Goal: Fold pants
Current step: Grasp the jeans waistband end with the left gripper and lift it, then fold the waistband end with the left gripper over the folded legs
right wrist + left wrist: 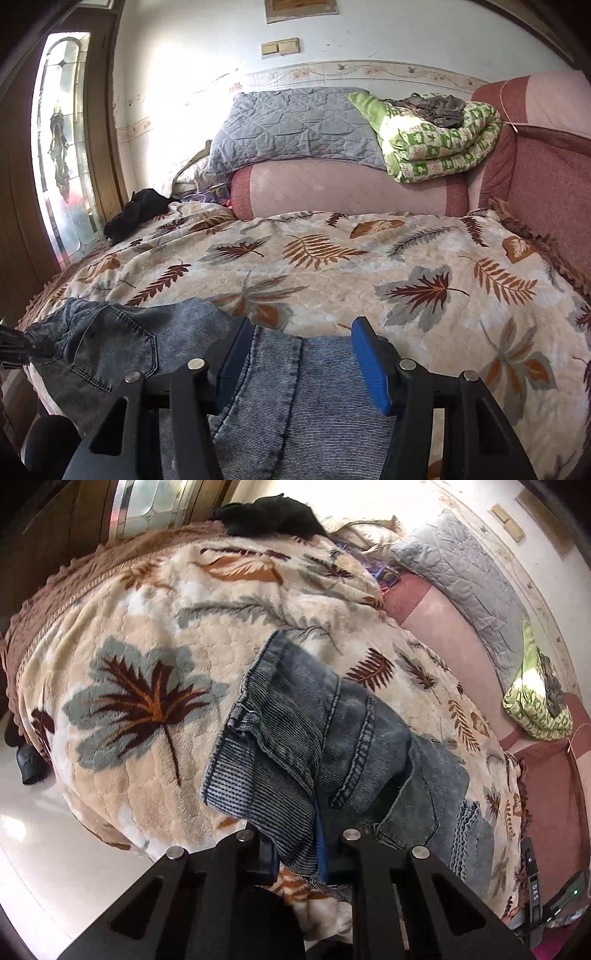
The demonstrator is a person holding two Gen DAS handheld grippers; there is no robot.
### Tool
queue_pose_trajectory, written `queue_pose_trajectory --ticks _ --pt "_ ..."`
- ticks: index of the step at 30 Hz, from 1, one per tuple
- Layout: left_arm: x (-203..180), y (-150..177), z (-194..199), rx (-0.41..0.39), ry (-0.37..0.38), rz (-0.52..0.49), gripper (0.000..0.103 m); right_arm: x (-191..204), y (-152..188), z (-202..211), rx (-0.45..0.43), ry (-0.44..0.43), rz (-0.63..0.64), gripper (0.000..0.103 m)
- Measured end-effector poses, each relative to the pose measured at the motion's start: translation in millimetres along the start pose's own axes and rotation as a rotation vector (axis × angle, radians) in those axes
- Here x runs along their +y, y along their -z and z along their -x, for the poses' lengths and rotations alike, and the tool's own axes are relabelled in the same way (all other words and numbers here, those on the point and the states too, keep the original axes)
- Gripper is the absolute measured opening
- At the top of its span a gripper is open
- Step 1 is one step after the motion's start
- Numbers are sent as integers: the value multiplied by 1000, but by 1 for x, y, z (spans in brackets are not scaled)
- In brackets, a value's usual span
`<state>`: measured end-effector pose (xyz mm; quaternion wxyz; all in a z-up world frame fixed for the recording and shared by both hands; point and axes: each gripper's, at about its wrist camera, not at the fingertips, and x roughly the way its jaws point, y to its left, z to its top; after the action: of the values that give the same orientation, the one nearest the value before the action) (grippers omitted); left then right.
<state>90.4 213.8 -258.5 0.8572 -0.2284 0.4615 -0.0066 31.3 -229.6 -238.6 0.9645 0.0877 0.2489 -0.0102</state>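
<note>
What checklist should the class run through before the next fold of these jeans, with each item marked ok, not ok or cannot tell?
1. Left tongs grip the jeans: ok, denim is pinched between the pads.
2. Right tongs grip the jeans: not ok, open, denim lies loose between the blue pads.
3. Jeans lie flat: not ok, bunched and creased near the left tongs.
4. Landing area on the leaf blanket is free: ok.
5. Black garment is out of the way: ok, at the far edge.
6. Legs are aligned: cannot tell, too little in view.
</note>
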Motion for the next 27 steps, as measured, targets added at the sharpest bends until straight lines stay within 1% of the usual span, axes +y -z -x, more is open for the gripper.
queue_pose_trajectory --ticks 4,9,12,15,19,21,24,25,27 --pt "-51 -3 29 -77 -20 -145 15 -29 -5 -1 5 22 -121 60" --pt "-131 5 56 -134 23 -340 15 -76 -7 -1 16 73 -330 60" --pt "-184 23 65 -146 58 -469 15 -106 -6 1 17 102 -458 60" --pt "-236 48 64 -133 95 -597 15 -126 -4 2 22 127 -525 60" --pt "-294 89 44 -70 162 -746 15 -138 -4 8 14 109 -531 60" --pt "-317 112 23 -16 184 -794 15 -147 -4 13 -2 119 -534 60" --pt "-348 154 -20 82 221 -872 15 -172 1 19 -11 162 -586 60" --pt "-356 170 -38 126 218 -903 15 -181 2 20 -11 179 -603 60" --pt "-365 196 -74 228 167 -945 17 -197 6 24 -12 213 -637 60"
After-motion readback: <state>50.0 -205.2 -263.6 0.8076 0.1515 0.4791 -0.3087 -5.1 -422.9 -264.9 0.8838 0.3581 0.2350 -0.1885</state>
